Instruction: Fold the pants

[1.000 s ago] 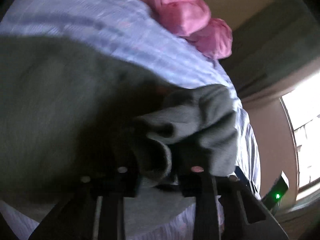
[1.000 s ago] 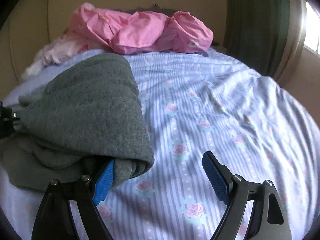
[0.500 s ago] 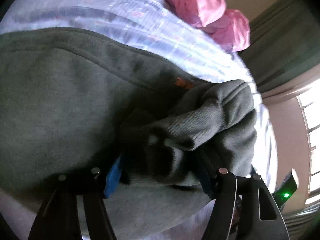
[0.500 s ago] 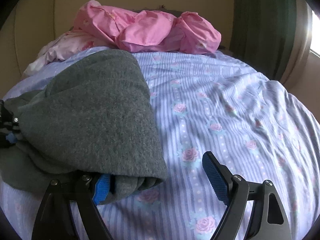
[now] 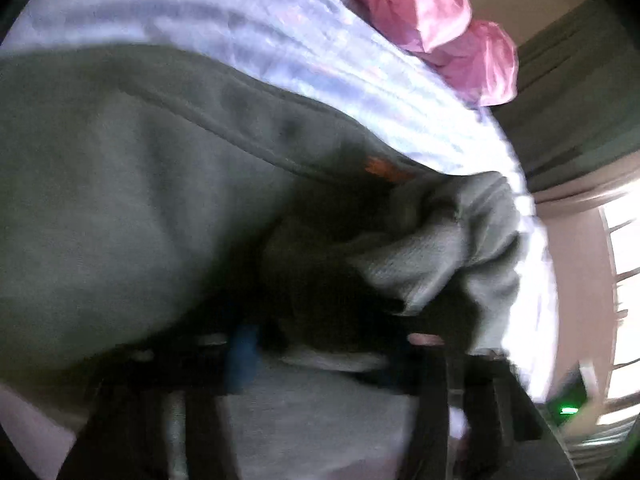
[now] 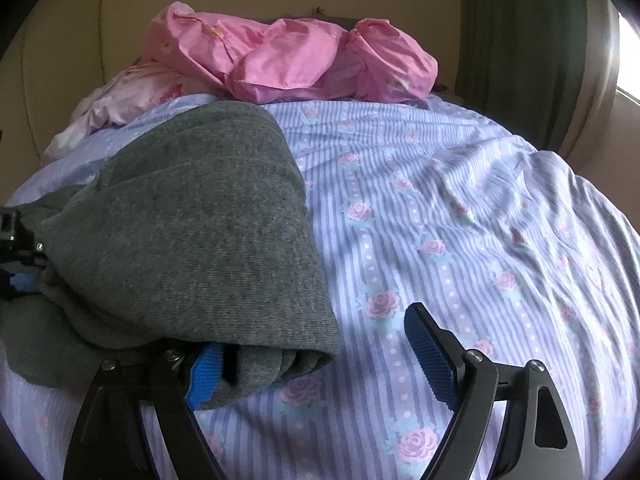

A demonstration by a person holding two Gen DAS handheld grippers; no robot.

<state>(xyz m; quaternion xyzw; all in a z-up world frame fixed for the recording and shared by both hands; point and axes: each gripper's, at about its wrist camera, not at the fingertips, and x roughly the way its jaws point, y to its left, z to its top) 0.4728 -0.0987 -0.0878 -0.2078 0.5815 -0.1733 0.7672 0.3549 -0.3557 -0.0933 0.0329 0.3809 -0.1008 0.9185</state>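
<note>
Flanking pants (image 6: 192, 240), bare bedsheet (image 6: 460, 220) rightward

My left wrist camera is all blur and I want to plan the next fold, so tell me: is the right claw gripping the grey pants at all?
Observer: No. The right claw stands wide open. One pad is tucked against the folded edge of the grey pants, and the other is over the bare striped sheet.
Operator: Are the pants doubled over on that side?
Observer: Yes. The top layer wraps round in a rounded fold that faces the open sheet.
Operator: Anything else lying near them?
Observer: A pale floral cloth lies at the head of the bed, behind the pants and left of the pink heap.
</note>
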